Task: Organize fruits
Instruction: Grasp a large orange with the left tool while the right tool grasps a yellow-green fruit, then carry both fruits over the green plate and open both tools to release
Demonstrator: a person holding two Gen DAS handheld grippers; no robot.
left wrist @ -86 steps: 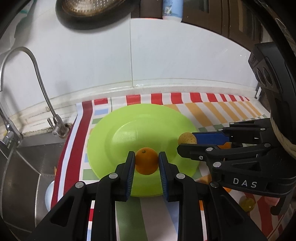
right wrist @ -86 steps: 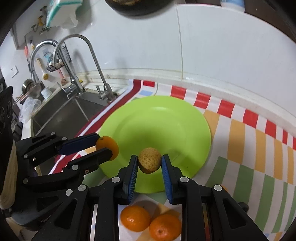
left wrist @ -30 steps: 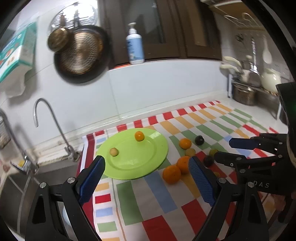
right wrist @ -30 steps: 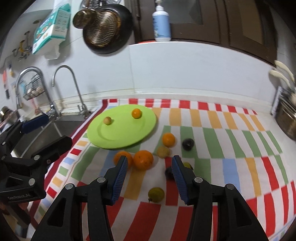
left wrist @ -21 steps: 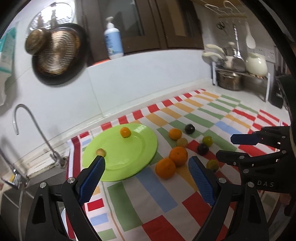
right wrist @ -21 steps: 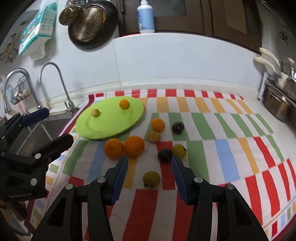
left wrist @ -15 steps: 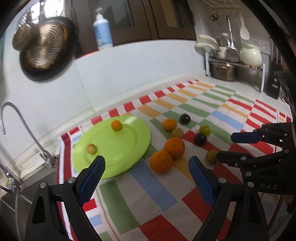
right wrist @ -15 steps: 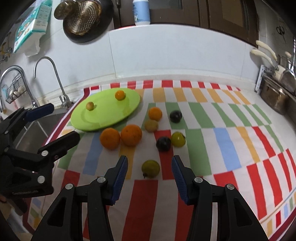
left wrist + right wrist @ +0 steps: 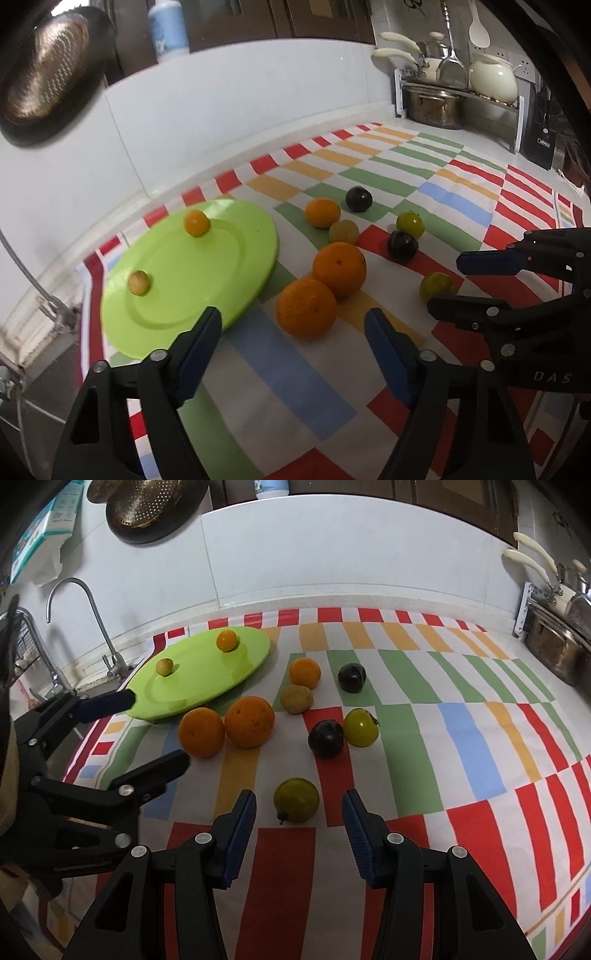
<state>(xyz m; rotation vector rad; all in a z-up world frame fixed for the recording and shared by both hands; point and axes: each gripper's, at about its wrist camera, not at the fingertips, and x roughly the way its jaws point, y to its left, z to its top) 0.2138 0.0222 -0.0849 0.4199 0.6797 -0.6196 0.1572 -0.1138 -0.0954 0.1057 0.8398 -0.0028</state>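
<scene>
A lime green plate (image 9: 192, 280) (image 9: 199, 679) lies on the striped cloth and holds a small orange (image 9: 197, 223) and a small yellowish fruit (image 9: 139, 283). Two big oranges (image 9: 306, 308) (image 9: 340, 269) lie right of it. My left gripper (image 9: 293, 332) is open, just in front of the nearer big orange. My right gripper (image 9: 298, 814) is open around a green fruit (image 9: 296, 799), not touching it. Two dark plums (image 9: 326, 738) (image 9: 352, 678), another green fruit (image 9: 361, 727), a brownish fruit (image 9: 296, 699) and a small orange (image 9: 304, 672) lie further back.
A sink with a tap (image 9: 92, 620) is left of the cloth. A rack with pots (image 9: 454, 92) stands at the far right. A pan hangs on the white wall (image 9: 155, 506). The striped cloth (image 9: 443, 716) runs on to the right.
Both grippers have let go of their fruits on the plate, pulled back, opened wide, and now moved lower and closer over the loose fruits.
</scene>
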